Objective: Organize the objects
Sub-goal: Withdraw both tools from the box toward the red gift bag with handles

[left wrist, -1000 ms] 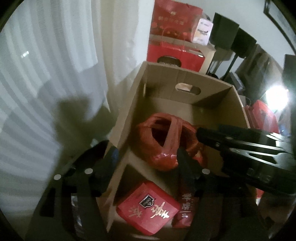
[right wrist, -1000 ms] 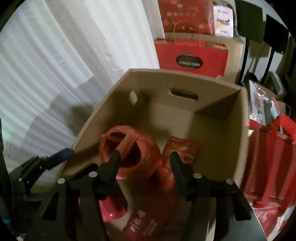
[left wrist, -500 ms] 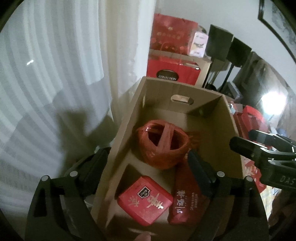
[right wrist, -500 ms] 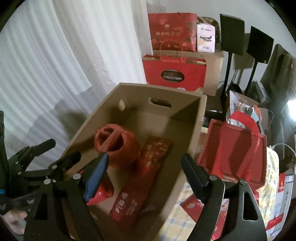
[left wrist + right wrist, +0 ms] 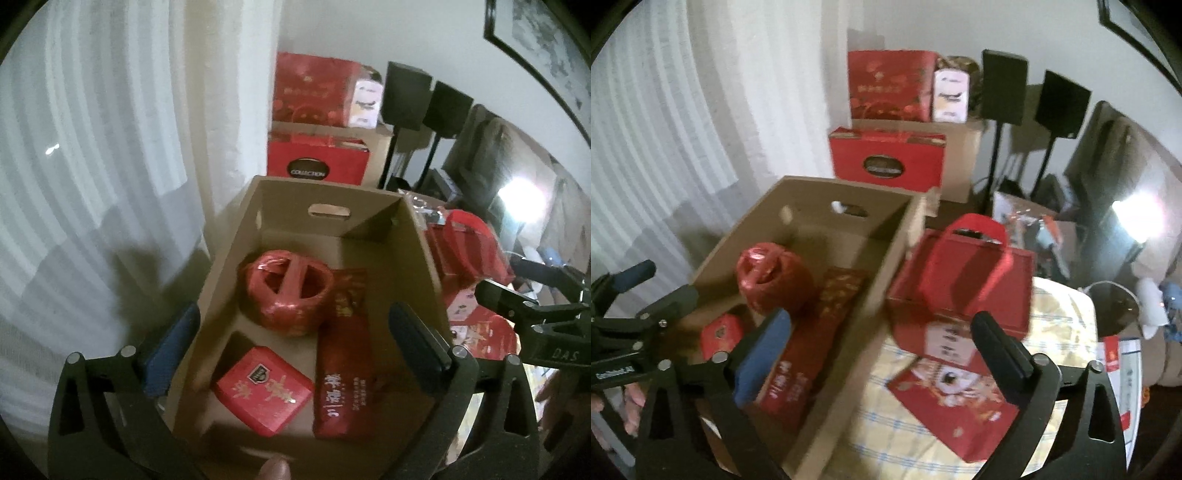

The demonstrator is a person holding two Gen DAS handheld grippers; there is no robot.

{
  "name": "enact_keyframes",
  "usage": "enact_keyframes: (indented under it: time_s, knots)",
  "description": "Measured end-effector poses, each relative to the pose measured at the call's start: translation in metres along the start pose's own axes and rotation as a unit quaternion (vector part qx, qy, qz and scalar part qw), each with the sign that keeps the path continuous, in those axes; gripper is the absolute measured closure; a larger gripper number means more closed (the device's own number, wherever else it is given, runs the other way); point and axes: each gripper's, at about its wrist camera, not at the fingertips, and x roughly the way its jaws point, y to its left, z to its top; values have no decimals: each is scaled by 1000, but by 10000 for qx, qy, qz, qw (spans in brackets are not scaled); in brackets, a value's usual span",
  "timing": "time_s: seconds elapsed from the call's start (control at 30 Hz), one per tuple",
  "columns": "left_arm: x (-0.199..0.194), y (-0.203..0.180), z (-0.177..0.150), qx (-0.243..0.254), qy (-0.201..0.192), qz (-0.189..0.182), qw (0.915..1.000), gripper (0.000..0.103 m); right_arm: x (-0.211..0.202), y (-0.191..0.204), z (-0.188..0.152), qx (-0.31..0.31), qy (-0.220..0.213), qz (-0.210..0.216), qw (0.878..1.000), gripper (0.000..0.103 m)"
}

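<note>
An open cardboard box (image 5: 417, 236) holds a round red wrapped bundle (image 5: 286, 291), a long red packet (image 5: 345, 365) and a square red box (image 5: 264, 391). My left gripper (image 5: 295, 350) is open and empty above the box's near end. My right gripper (image 5: 882, 350) is open and empty, over the box's right wall (image 5: 871, 295). To the right of the cardboard box, a red gift bag with a handle (image 5: 964, 280) and a flat red packet (image 5: 953, 402) lie on a checked cloth (image 5: 1067, 325). The right gripper also shows in the left wrist view (image 5: 532, 291).
White curtains (image 5: 92, 166) hang on the left. Red gift boxes (image 5: 886, 155) are stacked behind the cardboard box. Black stands (image 5: 1001, 92) and dark furniture fill the back right. A bright lamp (image 5: 1137, 218) glares at the right.
Both grippers have pulled back and up from the cardboard box. The right gripper has swung right, bringing the gift bag and cloth into view. Both stay open.
</note>
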Motion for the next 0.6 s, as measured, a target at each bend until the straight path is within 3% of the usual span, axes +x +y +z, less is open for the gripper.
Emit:
enact_keyframes:
  time_s: [0.6]
  knots:
    - [-14,-58,-8,234,-121,-558,9981,1,-23,-64,-34,550,50,-223,9982,0]
